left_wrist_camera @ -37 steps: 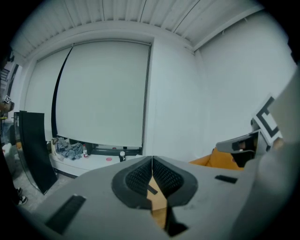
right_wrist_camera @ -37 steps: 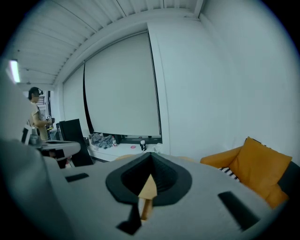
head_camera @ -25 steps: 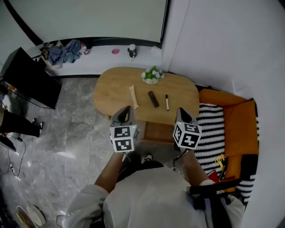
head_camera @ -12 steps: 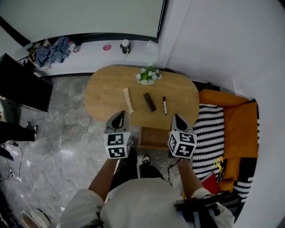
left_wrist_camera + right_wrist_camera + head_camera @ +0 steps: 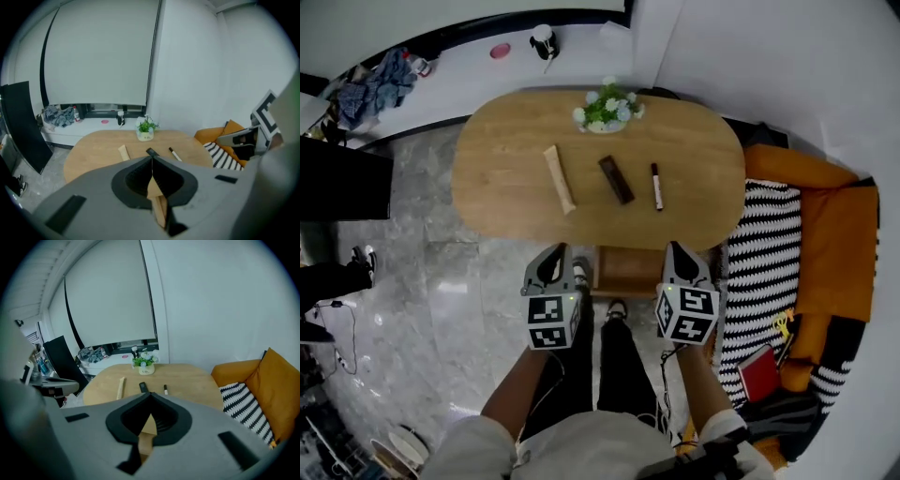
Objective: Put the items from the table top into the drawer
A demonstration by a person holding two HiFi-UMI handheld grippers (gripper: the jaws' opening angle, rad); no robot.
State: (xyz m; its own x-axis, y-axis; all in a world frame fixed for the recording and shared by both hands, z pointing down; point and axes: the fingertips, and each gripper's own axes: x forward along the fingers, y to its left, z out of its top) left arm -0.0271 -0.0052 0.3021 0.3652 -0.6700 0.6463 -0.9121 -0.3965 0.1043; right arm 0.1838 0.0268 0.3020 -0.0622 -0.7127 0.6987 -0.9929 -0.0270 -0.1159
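A: State of your two tools?
B: Your left gripper [image 5: 552, 264] has its jaws clenched together with nothing between them. Your right gripper [image 5: 679, 262] is the same, pinched closed and empty. They sit side by side over the floor, just short of the near edge of the table [image 5: 497, 202], both angled down toward it.

A: Drawer?
B: The drawer [image 5: 628, 272] is a brown wooden box under the table's near edge, between your two grippers. I can't tell if it's pulled out.

A: Where are the items?
B: All on the table top, none in the drawer. Mid-table, in a rough row from your left:
- tan stick [image 5: 560, 178]
- dark bar [image 5: 616, 179]
- marker [image 5: 656, 186]

They're apart from each other, and each lies roughly end-on to you. Neither gripper touches any of them.

A: Behind those?
B: The flower pot [image 5: 607, 108] stands upright near the far edge, beyond the dark bar.

A: Surroundings?
B: On your right, beside the table, is an orange sofa [image 5: 834, 234] with a striped blanket [image 5: 769, 262]. Past the table, a white ledge [image 5: 459, 70] runs along the wall with a heap of clothes [image 5: 370, 89] at its left end.
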